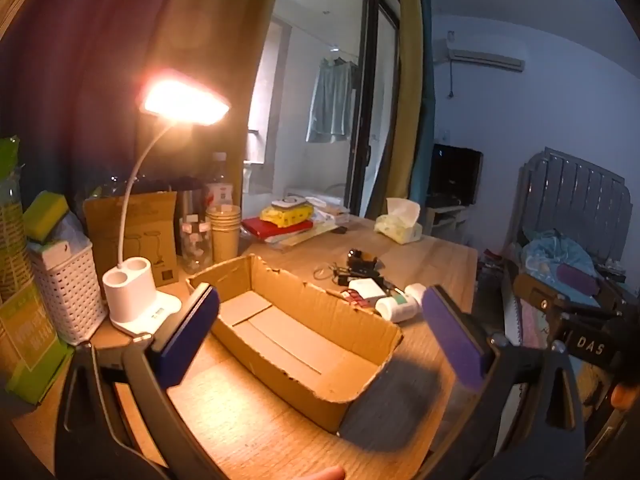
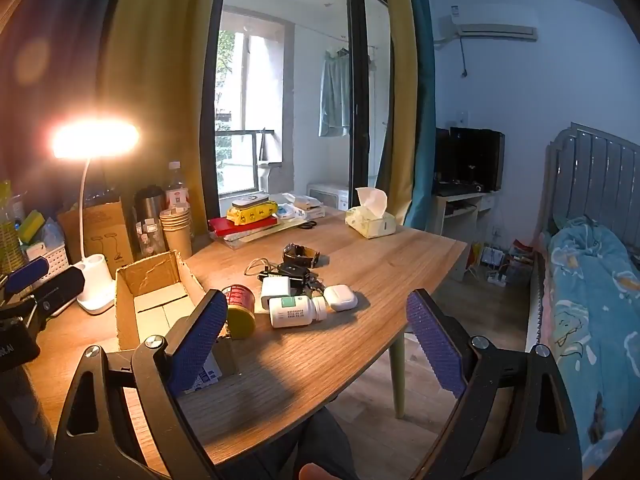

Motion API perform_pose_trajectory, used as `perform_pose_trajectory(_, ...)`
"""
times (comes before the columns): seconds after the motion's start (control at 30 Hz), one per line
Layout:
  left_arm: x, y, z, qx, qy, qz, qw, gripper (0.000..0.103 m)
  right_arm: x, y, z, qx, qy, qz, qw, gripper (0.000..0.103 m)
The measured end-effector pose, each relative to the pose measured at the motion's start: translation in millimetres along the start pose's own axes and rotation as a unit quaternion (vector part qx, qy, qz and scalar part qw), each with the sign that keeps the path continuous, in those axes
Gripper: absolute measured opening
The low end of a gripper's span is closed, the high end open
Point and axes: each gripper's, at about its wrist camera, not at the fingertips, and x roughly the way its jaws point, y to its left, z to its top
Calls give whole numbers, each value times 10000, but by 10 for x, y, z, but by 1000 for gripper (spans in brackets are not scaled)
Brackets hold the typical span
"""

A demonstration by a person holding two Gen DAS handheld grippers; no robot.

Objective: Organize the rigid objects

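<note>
Both the left gripper (image 1: 320,336) and the right gripper (image 2: 316,340) are spread wide, holding nothing. The white pill bottle (image 2: 294,311) lies on its side right of the empty cardboard box (image 1: 304,340); light, stiff, probably slippery, best pinched across its middle.

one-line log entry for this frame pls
left gripper: open, above empty brown cardboard box | right gripper: open, empty | white pill bottle: lying on wooden table
</note>
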Motion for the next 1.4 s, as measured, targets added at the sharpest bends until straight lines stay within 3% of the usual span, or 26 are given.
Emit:
perform_pose_trajectory(0.17, 81, 65, 64, -123, 207, 25, 9997, 102, 4, -2, 1, -4, -1, -2, 10000, 93)
perform_pose_trajectory(1.4, -9, -4, 14, -36, 59, 69, 10000, 102, 21, -10, -23, -30, 51, 38, 10000, 93)
